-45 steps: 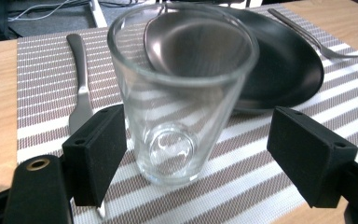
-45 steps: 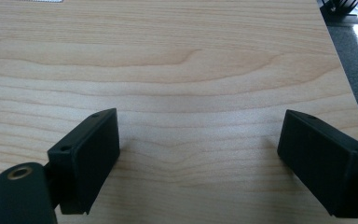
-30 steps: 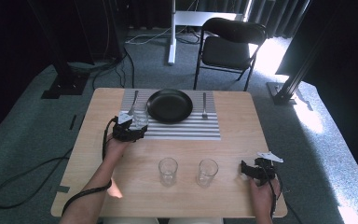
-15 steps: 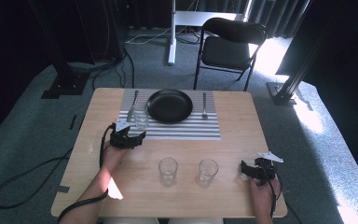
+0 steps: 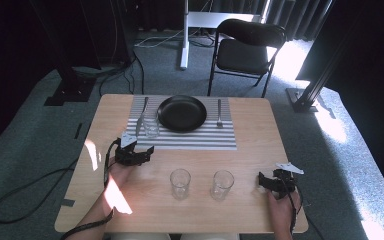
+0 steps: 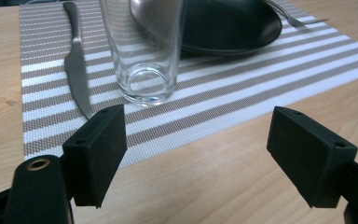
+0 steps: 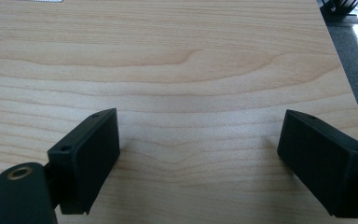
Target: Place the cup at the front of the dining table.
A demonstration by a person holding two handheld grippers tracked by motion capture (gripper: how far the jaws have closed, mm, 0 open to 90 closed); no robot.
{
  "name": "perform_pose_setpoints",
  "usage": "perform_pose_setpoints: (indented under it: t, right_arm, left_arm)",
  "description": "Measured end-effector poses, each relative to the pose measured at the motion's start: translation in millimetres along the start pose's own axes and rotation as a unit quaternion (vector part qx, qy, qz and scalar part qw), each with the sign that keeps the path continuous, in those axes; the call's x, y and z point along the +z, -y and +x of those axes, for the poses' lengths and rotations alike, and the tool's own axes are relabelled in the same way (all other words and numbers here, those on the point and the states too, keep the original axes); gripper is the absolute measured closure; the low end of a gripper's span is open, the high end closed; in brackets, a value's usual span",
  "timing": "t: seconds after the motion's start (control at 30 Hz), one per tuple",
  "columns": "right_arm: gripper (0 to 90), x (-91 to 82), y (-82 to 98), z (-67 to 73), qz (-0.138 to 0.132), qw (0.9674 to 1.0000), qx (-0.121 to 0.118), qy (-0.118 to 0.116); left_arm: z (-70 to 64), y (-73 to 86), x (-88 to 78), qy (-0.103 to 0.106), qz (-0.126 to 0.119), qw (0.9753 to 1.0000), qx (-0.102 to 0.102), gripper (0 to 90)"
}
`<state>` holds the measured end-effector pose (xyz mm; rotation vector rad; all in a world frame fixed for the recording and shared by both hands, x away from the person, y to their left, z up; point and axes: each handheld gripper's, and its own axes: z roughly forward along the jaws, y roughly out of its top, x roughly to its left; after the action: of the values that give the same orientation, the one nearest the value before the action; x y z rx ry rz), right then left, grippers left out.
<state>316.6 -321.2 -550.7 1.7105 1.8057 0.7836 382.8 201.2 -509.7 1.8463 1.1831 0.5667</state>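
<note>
step: I've set the glass [image 6: 145,51] on the placemat [image 6: 242,79], left claw [image 5: 139,153] wide, empty, at its 6 o'clock | right claw [image 5: 272,183] wide, idle | next: I'd reach for a counter [image 5: 250,210] glass

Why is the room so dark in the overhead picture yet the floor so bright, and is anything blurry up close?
High view: sunlight burns out the floor at right and leaves a bright patch on the table, while the background stays near black. Left gripper view: the glass is sharp, with striped placemat showing through it. Right gripper view: the nearest claw edges look soft, the wood grain crisp.
</note>
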Motion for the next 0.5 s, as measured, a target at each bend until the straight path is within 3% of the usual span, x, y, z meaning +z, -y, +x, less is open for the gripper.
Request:
perform_pose_setpoints:
  t: [0.33,0.5]
  right_arm:
    - [12.2,0.0,0.0,0.0,0.0,1.0,0.0,0.0]
    - [12.2,0.0,0.0,0.0,0.0,1.0,0.0,0.0]
  left_arm:
    - [-4.8,13.8,-19.7,0.01,-0.007,0.9996,-0.024,20.6]
    - [-8.1,18.3,-31.5,-0.001,-0.011,0.9999,-0.006,20.6]
